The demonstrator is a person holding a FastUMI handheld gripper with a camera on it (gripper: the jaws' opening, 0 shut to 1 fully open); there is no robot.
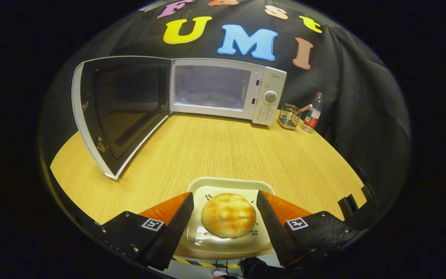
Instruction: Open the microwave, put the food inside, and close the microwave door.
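Observation:
A round golden bun (pixel 229 215) lies on a white square plate (pixel 223 185) at the near edge of the wooden table. My gripper (pixel 225 193) is open, its black fingers (pixel 176 224) standing either side of the bun and over the plate's side rims, with a gap to the bun on each side. Far beyond the fingers, at the back of the table, stands the white microwave (pixel 263 97). Its door (pixel 118 112) is swung wide open to the left, and the pale cavity (pixel 211 87) has nothing in it.
A wire holder (pixel 288 115) and a small plastic bottle (pixel 313 114) stand to the right of the microwave. The open door juts forward over the table's left side. Bare wooden tabletop (pixel 223 151) stretches between the plate and the microwave.

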